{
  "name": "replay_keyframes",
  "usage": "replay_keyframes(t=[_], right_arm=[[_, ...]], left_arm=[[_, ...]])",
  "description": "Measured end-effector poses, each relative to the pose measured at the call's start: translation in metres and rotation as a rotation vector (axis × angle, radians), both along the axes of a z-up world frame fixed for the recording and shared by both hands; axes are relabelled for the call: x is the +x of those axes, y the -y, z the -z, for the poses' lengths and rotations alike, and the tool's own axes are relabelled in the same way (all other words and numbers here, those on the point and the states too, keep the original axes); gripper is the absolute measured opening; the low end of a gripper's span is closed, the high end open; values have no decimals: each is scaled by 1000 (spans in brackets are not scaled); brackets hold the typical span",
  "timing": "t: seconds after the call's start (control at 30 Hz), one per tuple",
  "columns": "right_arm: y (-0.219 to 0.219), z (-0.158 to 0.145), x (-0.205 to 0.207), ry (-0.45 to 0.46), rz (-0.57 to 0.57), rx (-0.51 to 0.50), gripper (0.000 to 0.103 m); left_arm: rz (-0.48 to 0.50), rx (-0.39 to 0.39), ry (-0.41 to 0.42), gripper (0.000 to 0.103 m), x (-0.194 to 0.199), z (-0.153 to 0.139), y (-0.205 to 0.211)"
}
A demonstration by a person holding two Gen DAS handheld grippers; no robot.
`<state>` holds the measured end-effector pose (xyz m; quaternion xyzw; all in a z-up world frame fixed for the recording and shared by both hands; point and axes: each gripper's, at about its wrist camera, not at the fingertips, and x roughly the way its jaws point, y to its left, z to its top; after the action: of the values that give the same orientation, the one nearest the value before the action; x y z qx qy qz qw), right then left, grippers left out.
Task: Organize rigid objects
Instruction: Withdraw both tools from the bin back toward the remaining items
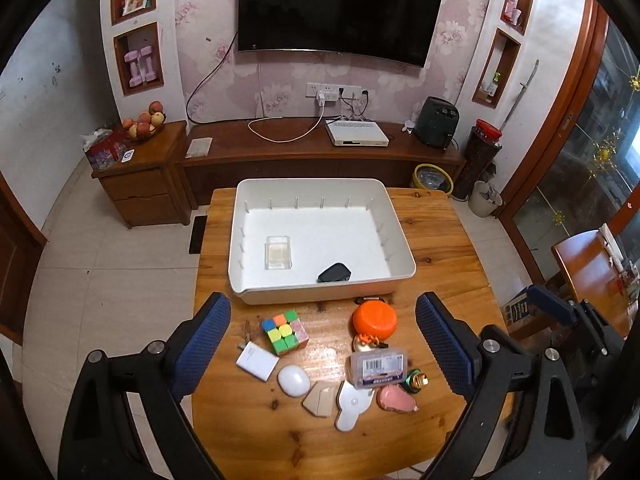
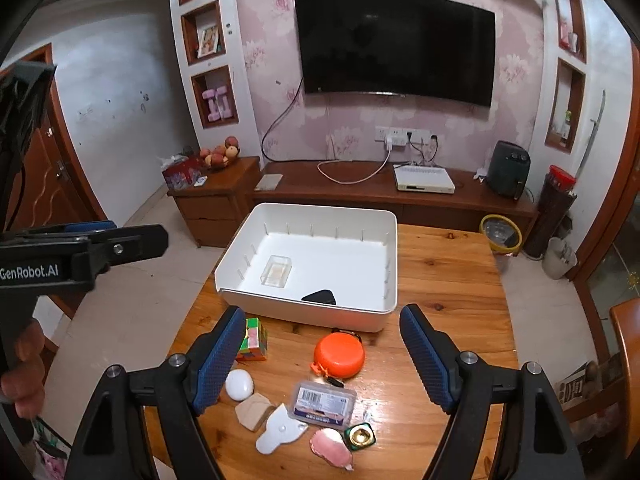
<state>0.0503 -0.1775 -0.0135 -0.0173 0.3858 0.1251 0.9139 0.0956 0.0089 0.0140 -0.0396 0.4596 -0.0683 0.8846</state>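
While both of my grippers hang above the wooden table [image 1: 440,240] with nothing between the pads, I note the state: left gripper [image 1: 322,344] wide, right gripper [image 2: 322,356] wide, neither touching any item.

Loose pile, lower centre of both frames, nearest first: one white flat tool [image 1: 350,406], one pink shell-like piece [image 1: 396,398], one tan wedge [image 1: 320,398], one white pebble-shaped case [image 1: 293,379], one green-and-gold cap [image 1: 416,380], one white card box [image 1: 257,360], one clear labelled case [image 1: 378,368], one colour cube [image 1: 285,331], one orange round case [image 1: 375,320]. Nine loose, by my count; a small brass item under the orange one is partly hidden.

Beyond them, mid-frame, one white bin [image 1: 402,236] already holds one clear small box [image 1: 278,258] and one black case [image 1: 334,273].

Judgement: next pick should be an outlying, free-standing piece such as the cube or the orange case. Descend straight over it, straddle its flat sides, close squarely, avoid nudging neighbours. The overlapping flat pieces look harder; leave them until space opens.
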Motion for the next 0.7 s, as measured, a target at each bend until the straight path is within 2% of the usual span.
replay_keyframes(t=[0.17, 0.37, 0.7], right_arm=[[13, 3, -21, 35, 4, -28, 80], [28, 20, -40, 29, 12, -57, 80], [36, 58, -64, 5, -6, -96, 80]], left_arm=[[-10, 20, 7, 96, -19, 7, -3], [-3, 48, -13, 96, -36, 27, -1], [55, 83, -93, 96, -51, 63, 17]])
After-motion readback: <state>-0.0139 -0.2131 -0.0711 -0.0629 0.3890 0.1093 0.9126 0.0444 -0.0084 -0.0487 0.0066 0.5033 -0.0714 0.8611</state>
